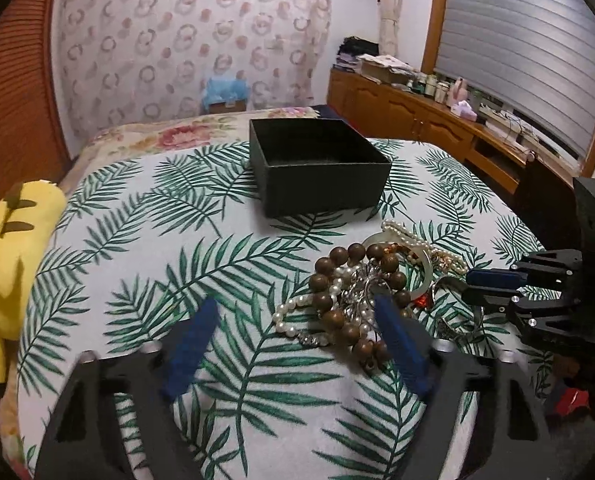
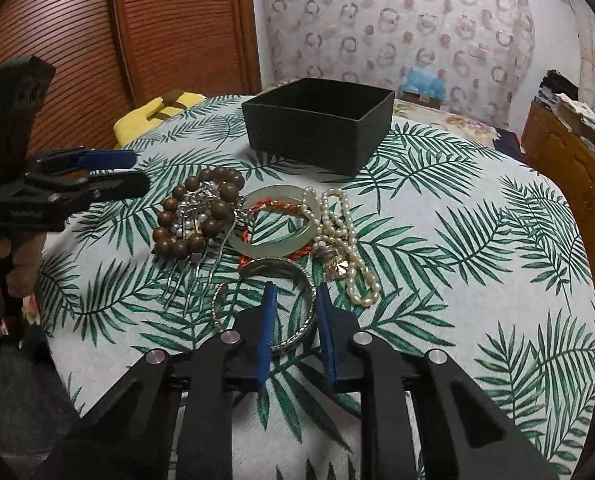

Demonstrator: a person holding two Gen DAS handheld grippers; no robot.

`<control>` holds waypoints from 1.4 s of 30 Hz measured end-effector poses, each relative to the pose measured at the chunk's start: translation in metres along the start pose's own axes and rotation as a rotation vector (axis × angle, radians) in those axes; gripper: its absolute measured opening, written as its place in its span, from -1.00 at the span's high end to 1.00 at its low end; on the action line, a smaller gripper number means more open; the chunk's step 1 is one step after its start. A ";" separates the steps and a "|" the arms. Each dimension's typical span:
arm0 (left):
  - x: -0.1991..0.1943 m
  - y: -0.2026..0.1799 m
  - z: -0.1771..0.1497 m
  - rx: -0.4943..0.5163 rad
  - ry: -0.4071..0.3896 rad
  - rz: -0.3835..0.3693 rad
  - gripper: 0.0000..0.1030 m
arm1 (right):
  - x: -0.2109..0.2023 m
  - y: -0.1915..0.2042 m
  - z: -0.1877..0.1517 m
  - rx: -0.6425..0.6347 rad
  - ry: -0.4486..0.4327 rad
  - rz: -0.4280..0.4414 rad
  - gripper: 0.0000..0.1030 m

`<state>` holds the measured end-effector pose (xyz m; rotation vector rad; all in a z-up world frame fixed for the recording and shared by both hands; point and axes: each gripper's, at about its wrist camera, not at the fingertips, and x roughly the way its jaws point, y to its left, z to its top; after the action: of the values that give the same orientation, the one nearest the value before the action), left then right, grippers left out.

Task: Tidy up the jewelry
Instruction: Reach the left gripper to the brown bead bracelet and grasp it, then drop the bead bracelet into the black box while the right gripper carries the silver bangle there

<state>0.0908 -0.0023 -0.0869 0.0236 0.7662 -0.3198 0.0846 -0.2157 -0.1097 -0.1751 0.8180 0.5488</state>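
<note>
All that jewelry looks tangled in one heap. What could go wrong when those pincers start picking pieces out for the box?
1. The wooden bead bracelet lies knotted with a silver hair comb and pearls, so lifting one piece may drag others along.
2. The right gripper straddles the silver bangle's thin rim; it could slip out.
3. The black box stands behind the heap, so a dangling pearl necklace might snag on its wall.

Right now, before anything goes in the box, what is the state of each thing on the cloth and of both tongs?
Left tongs: open, holding nothing.
Right tongs: narrow around the silver bangle rim; grip unclear.
Silver bangle: lying on the cloth.
Black box: open-topped, looks empty.
Wooden bead bracelet: lying outside the box.
Pearl strand: loose on cloth.
</note>
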 end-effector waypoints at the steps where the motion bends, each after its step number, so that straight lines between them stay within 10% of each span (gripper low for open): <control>1: 0.003 0.000 0.002 -0.001 0.007 -0.007 -0.10 | 0.001 -0.002 0.000 0.004 0.003 0.004 0.58; 19: 0.048 0.000 0.017 -0.013 0.112 -0.095 0.75 | 0.007 -0.013 -0.004 0.063 0.007 0.057 0.59; 42: -0.028 -0.032 0.045 0.053 -0.144 -0.098 0.76 | -0.014 -0.015 0.007 0.017 -0.045 -0.007 0.90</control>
<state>0.0932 -0.0308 -0.0317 0.0127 0.6172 -0.4306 0.0892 -0.2319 -0.0954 -0.1492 0.7784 0.5374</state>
